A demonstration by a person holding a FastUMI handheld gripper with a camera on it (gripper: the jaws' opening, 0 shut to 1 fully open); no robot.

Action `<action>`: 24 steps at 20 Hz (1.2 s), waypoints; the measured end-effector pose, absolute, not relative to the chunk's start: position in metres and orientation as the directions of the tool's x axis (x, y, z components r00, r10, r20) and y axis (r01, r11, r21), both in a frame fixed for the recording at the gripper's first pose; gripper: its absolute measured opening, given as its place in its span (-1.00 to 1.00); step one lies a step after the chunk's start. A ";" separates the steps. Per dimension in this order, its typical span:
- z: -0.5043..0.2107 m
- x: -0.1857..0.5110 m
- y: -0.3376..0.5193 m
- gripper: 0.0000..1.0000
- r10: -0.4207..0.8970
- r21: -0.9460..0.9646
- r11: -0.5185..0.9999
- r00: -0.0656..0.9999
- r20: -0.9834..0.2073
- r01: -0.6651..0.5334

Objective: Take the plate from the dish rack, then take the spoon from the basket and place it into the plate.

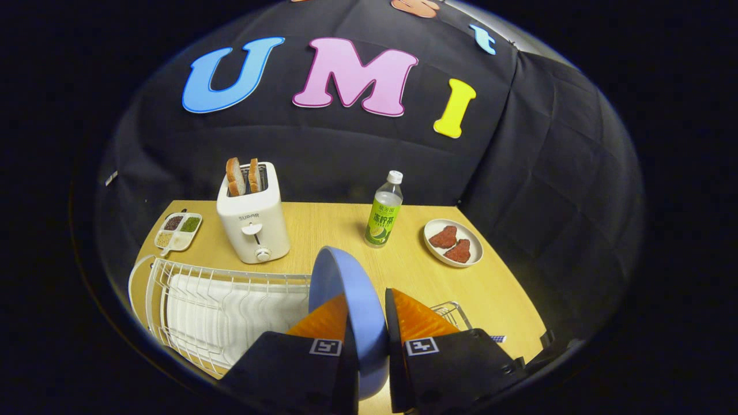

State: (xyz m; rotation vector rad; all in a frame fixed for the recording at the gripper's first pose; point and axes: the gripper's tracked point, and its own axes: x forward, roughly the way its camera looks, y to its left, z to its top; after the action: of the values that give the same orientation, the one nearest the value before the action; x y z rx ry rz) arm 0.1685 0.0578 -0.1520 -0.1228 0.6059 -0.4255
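Gripper view: the gripper [366,314] was seen from behind its two orange fingers [323,320], which were pressed onto the blue plate [346,288] from either side.
Plate: it was held on edge, upright, its rim rising ahead of the fingertips and its lower part passing down between the black finger mounts.
Dish rack: the white wire dish rack [219,311] lay below and to the left of the plate; whether the plate was fully clear of the wires could not be told.
Basket: a corner of a wire basket [452,314] was glimpsed just beyond the right finger; no spoon could be made out in it.
Table: a toaster [253,222] with bread, a bottle [383,213], a seasoning tray [177,230] and a dish of red food [452,242] stood farther off on the wooden table [501,294].
Step in hand: the taking of the plate from the rack was judged to be under way, the plate gripped.
Next move: a bare stretch of table was judged to be needed, the plate laid flat there and released before the spoon was sought.
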 end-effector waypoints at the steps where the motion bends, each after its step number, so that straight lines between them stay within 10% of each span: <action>1: -0.145 0.171 0.056 -0.49 -0.441 -0.273 0.897 0.750 -0.493 0.349; 24: -0.150 -0.011 -0.009 -0.57 0.056 0.225 0.967 0.763 -0.644 0.119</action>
State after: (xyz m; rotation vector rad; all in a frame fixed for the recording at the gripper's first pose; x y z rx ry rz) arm -0.0112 -0.0089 -0.1500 0.2601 0.7046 -0.0347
